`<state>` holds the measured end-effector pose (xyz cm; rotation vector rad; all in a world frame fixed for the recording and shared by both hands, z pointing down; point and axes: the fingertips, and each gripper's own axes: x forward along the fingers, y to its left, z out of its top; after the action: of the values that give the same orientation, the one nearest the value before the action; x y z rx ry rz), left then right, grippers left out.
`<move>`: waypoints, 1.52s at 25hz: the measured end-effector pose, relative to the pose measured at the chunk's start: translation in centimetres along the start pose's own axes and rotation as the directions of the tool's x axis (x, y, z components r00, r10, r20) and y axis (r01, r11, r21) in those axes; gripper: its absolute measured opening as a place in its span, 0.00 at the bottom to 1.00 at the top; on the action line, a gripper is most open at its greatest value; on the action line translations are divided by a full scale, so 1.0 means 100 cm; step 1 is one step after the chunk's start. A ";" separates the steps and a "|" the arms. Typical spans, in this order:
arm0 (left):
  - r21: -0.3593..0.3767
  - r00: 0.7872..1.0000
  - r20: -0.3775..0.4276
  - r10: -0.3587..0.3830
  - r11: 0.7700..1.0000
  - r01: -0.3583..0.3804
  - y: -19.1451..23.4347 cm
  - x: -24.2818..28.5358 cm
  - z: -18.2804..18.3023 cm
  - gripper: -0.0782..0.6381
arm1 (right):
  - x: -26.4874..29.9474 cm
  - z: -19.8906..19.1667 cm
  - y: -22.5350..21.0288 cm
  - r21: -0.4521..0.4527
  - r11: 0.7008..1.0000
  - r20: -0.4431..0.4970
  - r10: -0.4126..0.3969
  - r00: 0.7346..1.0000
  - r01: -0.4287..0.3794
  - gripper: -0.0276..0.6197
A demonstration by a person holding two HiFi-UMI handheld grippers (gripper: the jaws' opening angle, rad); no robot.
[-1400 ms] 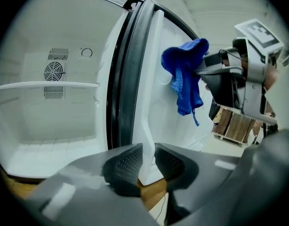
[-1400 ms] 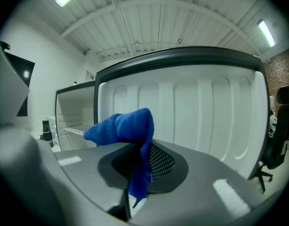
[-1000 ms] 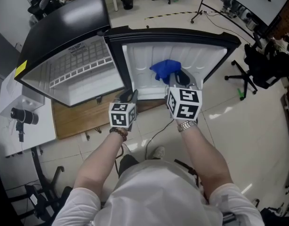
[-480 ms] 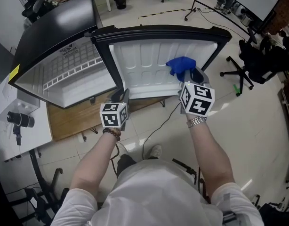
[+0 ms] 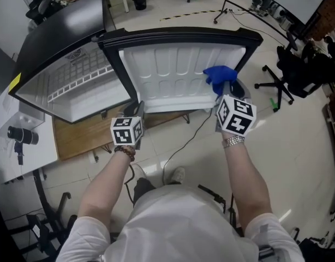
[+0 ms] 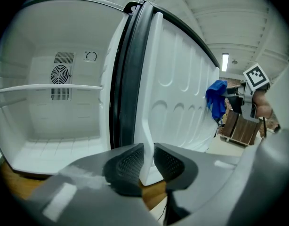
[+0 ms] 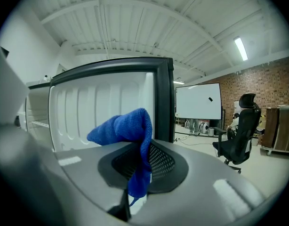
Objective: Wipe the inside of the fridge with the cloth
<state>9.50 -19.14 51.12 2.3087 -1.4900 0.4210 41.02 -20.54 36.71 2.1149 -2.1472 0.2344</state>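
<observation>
Right gripper [image 7: 142, 161] pinches cloth [image 7: 123, 126], at right end of door liner [image 5: 173, 72]. Liner's long axis runs left from cloth. Left gripper [image 6: 148, 161], jaws just closing, clamps liner's left corner. Fridge cavity [image 5: 75, 91] lies farther left.

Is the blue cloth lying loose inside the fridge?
No, the blue cloth is pinched between the pads of the right tool.

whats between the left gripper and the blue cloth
Just the fridge door's bare white inner panel, shown in the left gripper view: left gripper clamps its near edge, cloth at the far end.
</observation>
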 end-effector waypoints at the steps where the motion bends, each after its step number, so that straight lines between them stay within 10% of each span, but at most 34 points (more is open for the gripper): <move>1: 0.000 1.000 -0.002 0.003 1.000 -0.003 -0.001 0.000 0.000 0.21 | -0.002 0.000 0.000 0.001 1.000 0.003 0.006 1.000 -0.006 0.09; 18: 0.012 0.998 -0.017 -0.055 0.998 0.055 -0.004 0.000 0.001 0.18 | -0.006 -0.050 0.227 -0.047 0.915 -0.098 0.395 0.913 -0.401 0.09; 38: -0.004 0.998 -0.013 -0.065 0.998 0.065 -0.001 -0.003 0.000 0.19 | 0.031 -0.069 0.234 -0.023 0.951 -0.127 0.304 0.944 -0.309 0.09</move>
<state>9.46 -18.81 50.97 2.3402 -1.4045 0.4145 17.41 -21.93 43.47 1.6871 -2.3750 0.3333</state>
